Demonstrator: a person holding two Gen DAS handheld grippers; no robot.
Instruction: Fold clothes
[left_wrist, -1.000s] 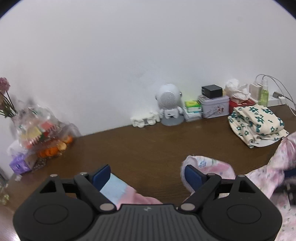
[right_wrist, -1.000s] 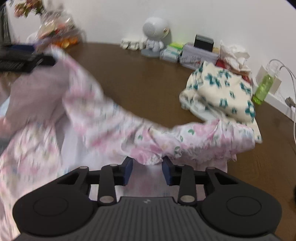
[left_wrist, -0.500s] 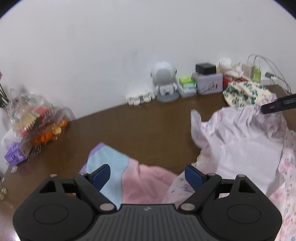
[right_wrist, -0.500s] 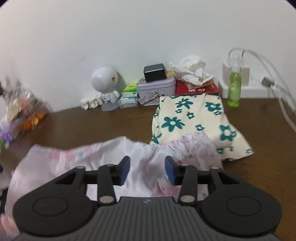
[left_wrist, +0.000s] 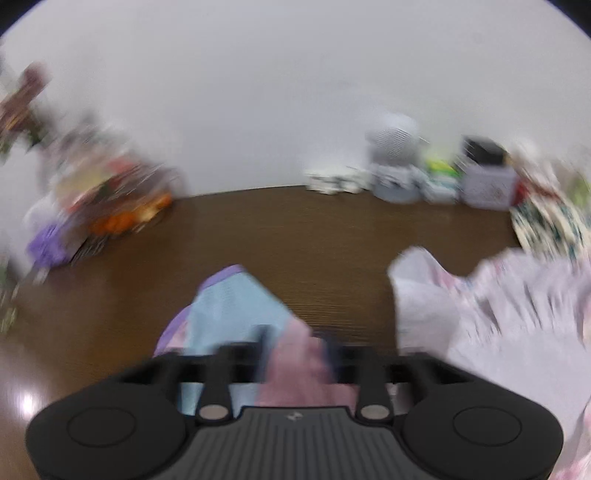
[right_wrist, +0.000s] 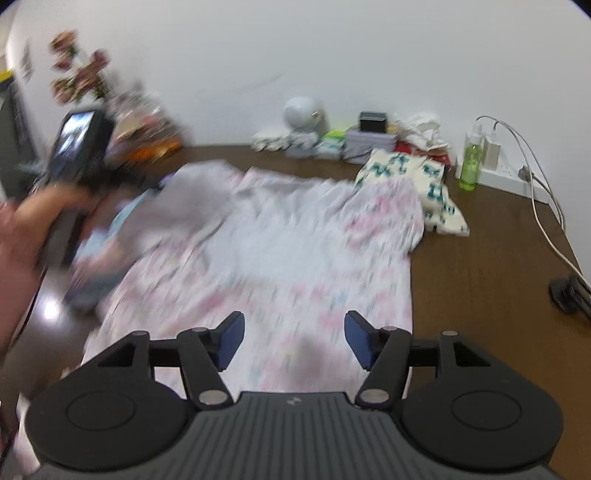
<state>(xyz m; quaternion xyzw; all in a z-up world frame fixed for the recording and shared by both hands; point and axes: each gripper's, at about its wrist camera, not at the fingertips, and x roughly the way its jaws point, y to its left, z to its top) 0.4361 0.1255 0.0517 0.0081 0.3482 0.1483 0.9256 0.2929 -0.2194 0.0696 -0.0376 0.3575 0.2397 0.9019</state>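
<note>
a: where's the dress (right_wrist: 280, 236) now?

b: spread on the tabletop (right_wrist: 491, 266), straight ahead of the right gripper (right_wrist: 294, 339). its long axis runs away from that gripper toward the back wall, with one far corner lying over the folded floral cloth (right_wrist: 439, 192).

a: and the right gripper, is it holding anything?

b: no. its jaws are opening, with nothing between the pads; the near hem just lies below them. a second ago they were clamped on a bunched fold and the dress was hanging in the air. since then it has been laid flat and let go, and the gripper has pulled back.

a: the left one?

b: the left gripper (left_wrist: 295, 356) sits over the pink and blue garment (left_wrist: 236, 314), off the dress's left edge. its jaws are closing a little from wide, and that cloth is between them, but the view is too blurred to say whether the pads press it. a second ago only a corner of that garment showed.

a: so which is nearer the dress?

b: the right, i'd say. it faces the near hem, so a fold along the long axis would likely start there.
</note>
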